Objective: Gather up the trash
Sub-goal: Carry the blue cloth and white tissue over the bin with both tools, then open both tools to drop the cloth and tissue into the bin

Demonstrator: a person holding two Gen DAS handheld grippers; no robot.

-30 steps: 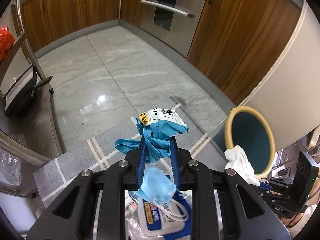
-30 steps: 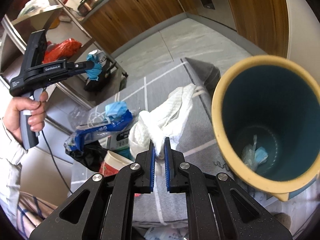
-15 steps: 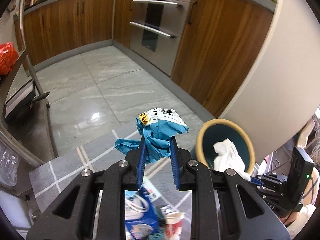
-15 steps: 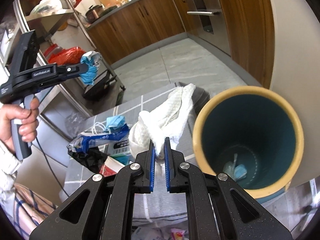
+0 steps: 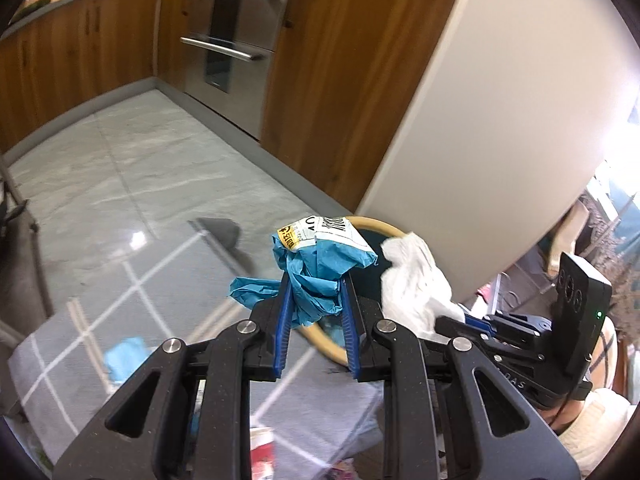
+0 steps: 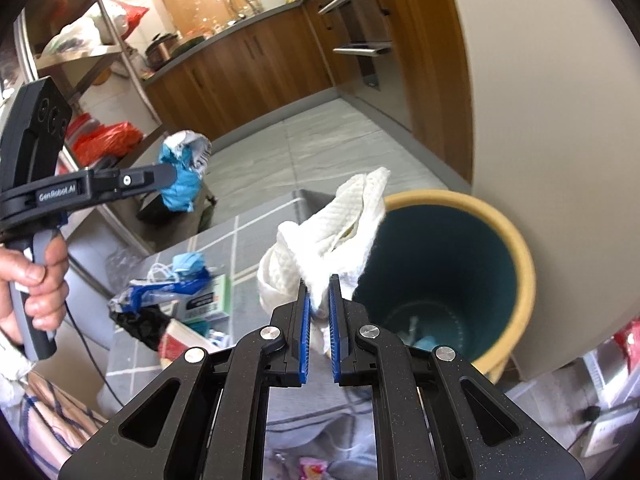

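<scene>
Left gripper (image 5: 314, 300) clamped on crumpled blue wrapper (image 5: 320, 276); right gripper (image 6: 319, 304) clamped on white paper towel (image 6: 336, 236), at nine o'clock of bin (image 6: 516, 248).

Two grippers: left gripper (image 5: 314, 312), right gripper (image 6: 319, 312). One teal bin (image 6: 516, 256) with a tan rim. One white paper towel (image 6: 328, 236), at the bin's rim. One blue crumpled wrapper (image 5: 316, 272), near the bin. One blue face mask (image 6: 188, 261) and one blue-and-white packet (image 6: 168, 294), left of the bin on one grey rug (image 6: 248, 240). One red bag (image 6: 108, 140), well apart from the bin.
</scene>
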